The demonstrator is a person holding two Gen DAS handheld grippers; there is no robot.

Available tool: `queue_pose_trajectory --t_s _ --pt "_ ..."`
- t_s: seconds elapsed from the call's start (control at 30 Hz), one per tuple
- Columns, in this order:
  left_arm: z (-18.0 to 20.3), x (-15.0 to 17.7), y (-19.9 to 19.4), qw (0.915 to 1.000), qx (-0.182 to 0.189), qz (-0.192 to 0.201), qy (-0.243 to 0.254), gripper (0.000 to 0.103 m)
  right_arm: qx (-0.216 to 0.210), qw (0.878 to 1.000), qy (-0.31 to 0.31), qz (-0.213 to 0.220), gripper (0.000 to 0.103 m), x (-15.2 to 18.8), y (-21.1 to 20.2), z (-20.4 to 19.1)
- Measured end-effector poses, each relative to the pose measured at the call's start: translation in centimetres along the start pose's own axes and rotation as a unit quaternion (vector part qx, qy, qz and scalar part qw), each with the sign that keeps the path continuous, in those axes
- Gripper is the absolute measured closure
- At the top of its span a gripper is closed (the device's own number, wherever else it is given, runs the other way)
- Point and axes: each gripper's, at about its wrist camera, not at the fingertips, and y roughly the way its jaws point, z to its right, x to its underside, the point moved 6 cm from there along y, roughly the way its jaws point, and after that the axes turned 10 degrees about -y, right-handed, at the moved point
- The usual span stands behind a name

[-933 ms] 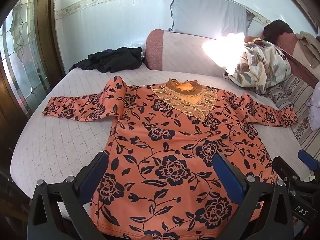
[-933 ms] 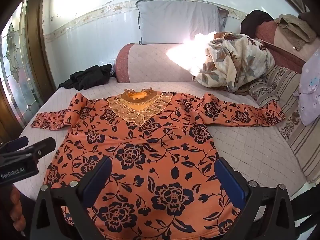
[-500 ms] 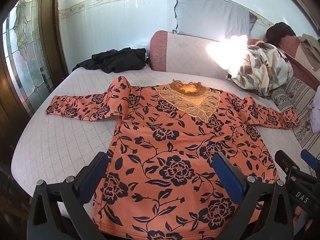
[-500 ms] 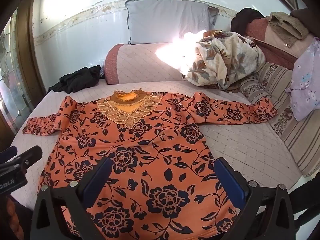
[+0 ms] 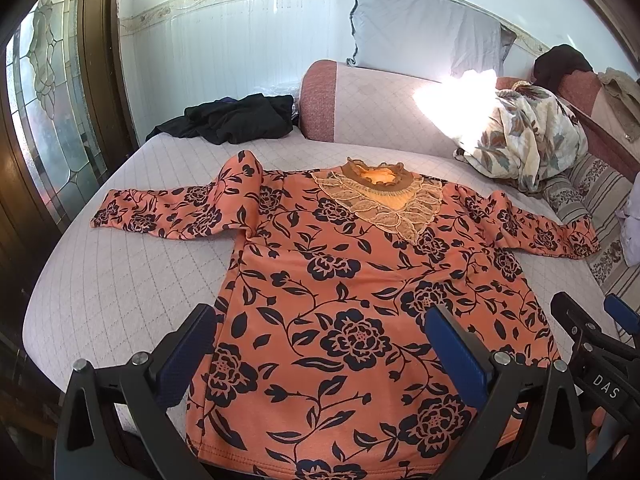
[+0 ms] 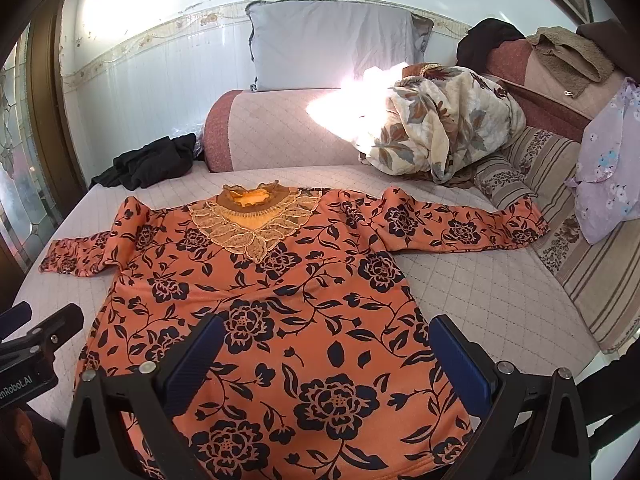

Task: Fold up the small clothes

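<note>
An orange long-sleeved top with dark flowers and a lace collar (image 5: 360,264) lies flat, face up, on the quilted bed (image 5: 120,280), sleeves spread to both sides; it also shows in the right wrist view (image 6: 280,280). My left gripper (image 5: 320,344) is open and empty, held above the top's lower left hem. My right gripper (image 6: 326,352) is open and empty, above the lower right hem. Each gripper shows at the edge of the other's view: the right one (image 5: 592,340), the left one (image 6: 36,332).
A black garment (image 5: 236,118) lies at the bed's back left. A floral quilt (image 6: 440,120) is heaped at the back right, by a bolster (image 6: 280,128) and grey pillow (image 6: 332,44). A striped sofa (image 6: 592,264) borders the right; a glass door (image 5: 44,120) stands left.
Both grippers have drawn back and risen slightly, so more of the top and its hem shows. The top has not moved. Both stay open.
</note>
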Motion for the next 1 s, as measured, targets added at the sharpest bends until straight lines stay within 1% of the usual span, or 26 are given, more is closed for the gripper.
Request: queue_pose_trajectory --t_s 1.0 --pt "-0.24 0.05 0.35 1.0 0.003 -0.007 -0.003 0.0 0.008 1.0 -0.01 -0.001 0.0 -0.29 0.04 -0.61"
